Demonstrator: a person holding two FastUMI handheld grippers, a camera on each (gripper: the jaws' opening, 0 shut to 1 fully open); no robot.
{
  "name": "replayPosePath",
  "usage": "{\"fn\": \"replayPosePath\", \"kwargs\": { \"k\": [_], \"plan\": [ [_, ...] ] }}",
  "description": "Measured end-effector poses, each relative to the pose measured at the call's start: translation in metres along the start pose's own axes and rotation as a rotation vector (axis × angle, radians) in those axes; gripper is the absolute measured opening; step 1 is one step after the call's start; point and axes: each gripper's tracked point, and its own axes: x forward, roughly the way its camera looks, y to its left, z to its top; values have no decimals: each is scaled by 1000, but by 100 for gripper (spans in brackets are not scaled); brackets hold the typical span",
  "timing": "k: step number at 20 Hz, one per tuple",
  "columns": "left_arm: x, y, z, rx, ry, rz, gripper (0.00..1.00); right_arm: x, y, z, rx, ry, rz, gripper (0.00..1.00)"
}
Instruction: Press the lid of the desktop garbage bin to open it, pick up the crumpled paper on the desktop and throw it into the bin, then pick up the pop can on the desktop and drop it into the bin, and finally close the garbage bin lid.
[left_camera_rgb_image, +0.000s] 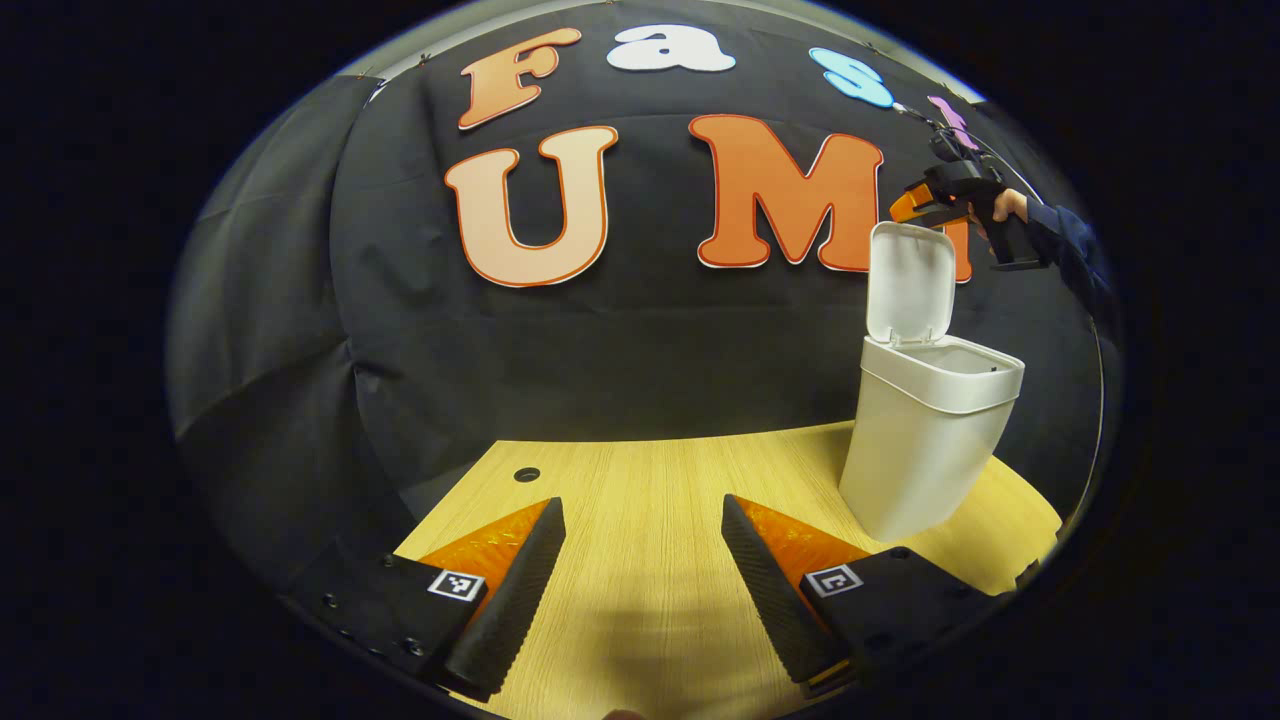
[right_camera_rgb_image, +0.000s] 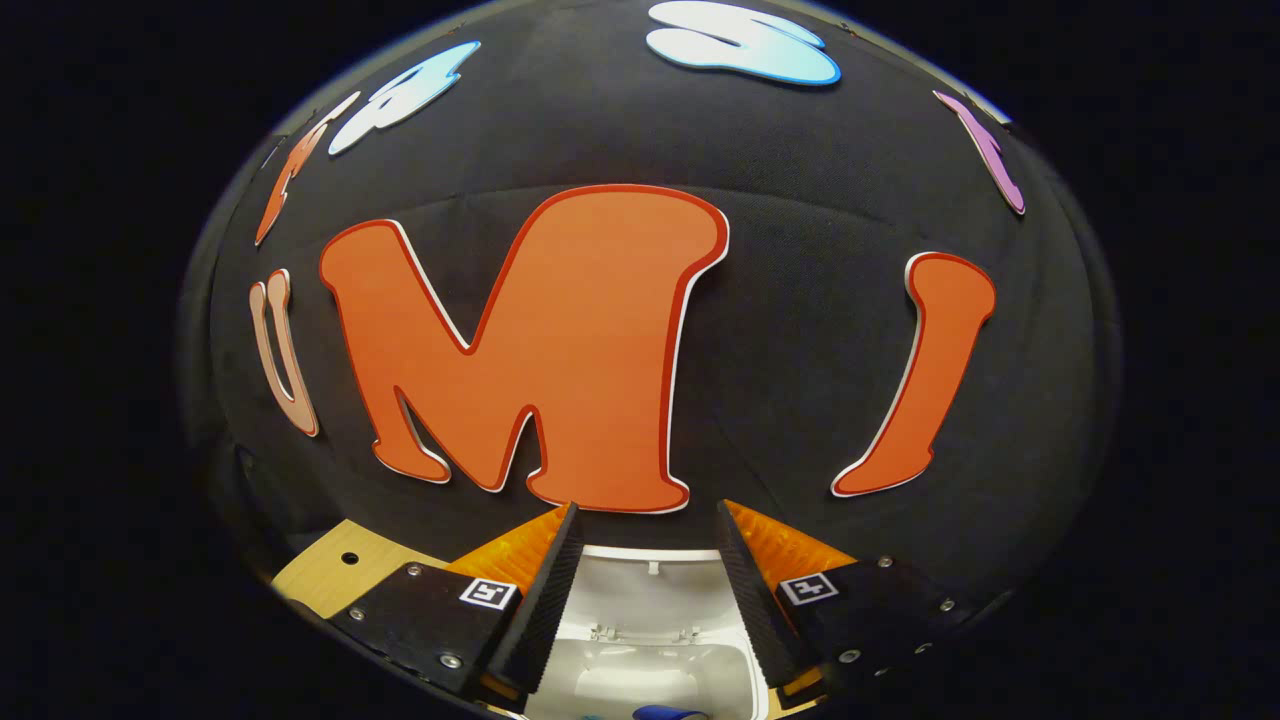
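White plastic desktop bin (left_camera_rgb_image: 930, 440) stands on the pale wood surface (left_camera_rgb_image: 650, 560), its lid (left_camera_rgb_image: 910, 285) upright and open. Right claw (right_camera_rgb_image: 640, 590) hovers directly above the opening, fingers apart, empty; something blue, possibly the can, lies inside. Left claw (left_camera_rgb_image: 640, 570), apart and empty, sits well left.

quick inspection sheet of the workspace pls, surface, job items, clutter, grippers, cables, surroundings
surface: light wood table with a small round hole near its far left corner
job's things: white bin upright on the table's right side, lid raised; in the right gripper view something blue lies inside, too cropped to identify
clutter: nothing seen
grippers: left gripper open, low over the table, holding nothing; right gripper open, above the bin's mouth, held by a hand in a dark sleeve
cables: a thin wire runs by the right gripper
surroundings: black cloth wall behind the table
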Motion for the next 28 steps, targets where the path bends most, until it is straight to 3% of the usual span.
{"fn": "replayPosePath", "kwargs": {
  "k": [9, 11, 13, 23, 25, 27, 28],
  "plan": [
    [1, -24, 8, 38, -14, -62, 100, -60, 2, -39, 48, 63, 71, 81],
    [2, -25, 9, 45, -14, -66, 96, -72, 0, -64, 30, 109, 69, 81],
    [2, -23, 10, 53, -18, -63, 100, -79, -3, -87, 18, 151, 60, 81],
    [-2, -24, 10, 74, 4, -58, 96, -102, 5, -186, 41, 299, 59, 81],
    [-2, -24, 9, 80, 9, -56, 100, -104, 9, -199, 21, 313, 56, 81],
    [-3, -28, 8, 81, 18, -63, 100, -107, 8, -198, 7, 258, 41, 81],
    [-4, -32, 7, 86, 21, -66, 97, -111, 8, -201, -5, 244, 39, 75]
  ]
}}
